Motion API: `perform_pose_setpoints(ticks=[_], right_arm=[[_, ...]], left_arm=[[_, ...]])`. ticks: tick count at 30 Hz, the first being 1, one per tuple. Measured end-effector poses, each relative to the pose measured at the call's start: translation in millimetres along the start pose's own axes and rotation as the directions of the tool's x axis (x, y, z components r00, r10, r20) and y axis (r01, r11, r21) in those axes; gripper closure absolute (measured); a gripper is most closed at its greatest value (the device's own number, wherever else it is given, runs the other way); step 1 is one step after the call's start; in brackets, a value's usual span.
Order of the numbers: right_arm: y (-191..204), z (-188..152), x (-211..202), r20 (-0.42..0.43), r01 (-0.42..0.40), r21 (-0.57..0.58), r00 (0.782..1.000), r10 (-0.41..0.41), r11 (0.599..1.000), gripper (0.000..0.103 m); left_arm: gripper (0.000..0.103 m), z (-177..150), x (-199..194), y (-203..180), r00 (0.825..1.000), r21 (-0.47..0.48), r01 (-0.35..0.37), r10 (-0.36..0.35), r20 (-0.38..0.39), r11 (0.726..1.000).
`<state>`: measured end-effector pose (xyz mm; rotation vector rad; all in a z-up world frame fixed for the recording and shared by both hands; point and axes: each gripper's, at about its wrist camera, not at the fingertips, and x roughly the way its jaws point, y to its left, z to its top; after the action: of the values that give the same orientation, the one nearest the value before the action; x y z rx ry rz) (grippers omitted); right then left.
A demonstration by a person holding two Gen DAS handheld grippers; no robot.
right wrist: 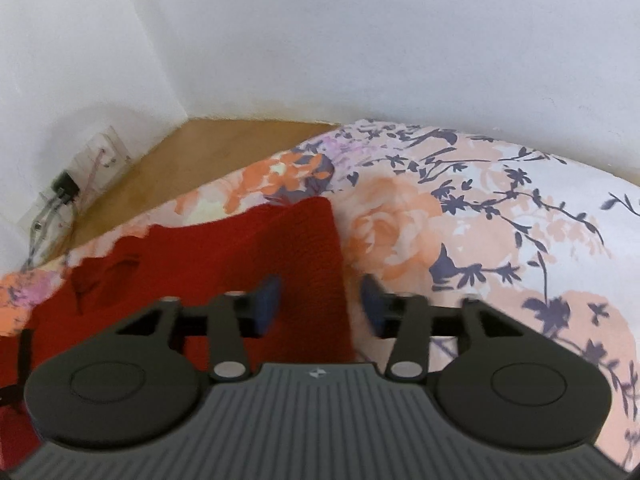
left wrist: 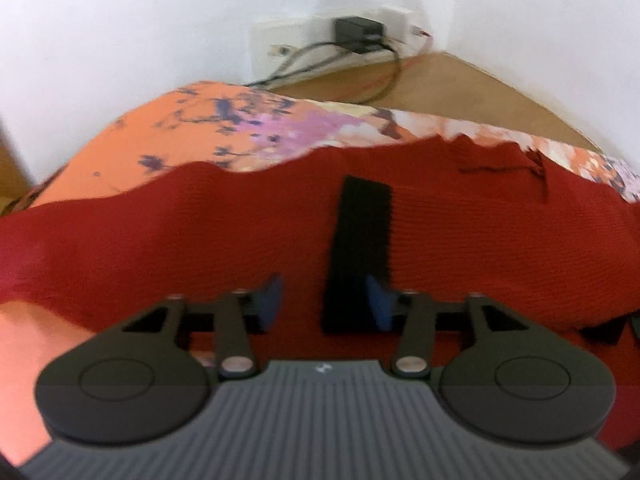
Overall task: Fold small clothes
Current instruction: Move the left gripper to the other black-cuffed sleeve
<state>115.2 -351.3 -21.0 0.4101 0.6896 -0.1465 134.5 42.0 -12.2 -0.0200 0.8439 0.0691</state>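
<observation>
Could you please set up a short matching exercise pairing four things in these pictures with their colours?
Things:
1. knitted garment
2. strip on the garment
3. bedsheet
4. floor

Colours:
A. wood brown
B. red
C. floral peach, white and purple
D. black

Pairs: 1-B, 2-D, 3-C, 4-A

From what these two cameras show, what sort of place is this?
Probably a bedroom: a floral bedsheet carries the red knitted garment, with a wooden floor and a wall socket beyond.
</observation>
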Motion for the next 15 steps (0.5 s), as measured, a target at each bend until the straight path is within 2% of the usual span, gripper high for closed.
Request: perform_pose_setpoints(ticks=[4,9,10,12,15], right_arm=[[7,-7,-31,0.014,-0.071,0.001,0.997,0.071,0.997,0.03],[21,-20,-64,0.018,-0.126,-0.025,0.992,0.127,0.992,0.024],[25,-24,-70,0.017,-0.132,-0.029,0.991,0.133,0.991,0.023],[31,-32,-80,0.013,-0.136,-0.034,0.991,0.137,0.99,0.02],[44,-49,-88,-0.011,-0.15,-0.036,0.989,0.15,0.988,0.017]], left_arm=[[0.045,5,-19,26,0.998,-0.032,-0.051,0.052,0.024,0.998],[0.042,7,-39,73,0.992,-0.139,-0.121,0.124,0.015,0.983],[0.039,6,-42,83,0.991,-0.16,-0.132,0.136,0.013,0.978],[0.025,3,-47,103,0.987,-0.198,-0.155,0.16,0.007,0.968],[0.025,-4,-50,133,0.978,-0.276,-0.205,0.209,-0.014,0.939]])
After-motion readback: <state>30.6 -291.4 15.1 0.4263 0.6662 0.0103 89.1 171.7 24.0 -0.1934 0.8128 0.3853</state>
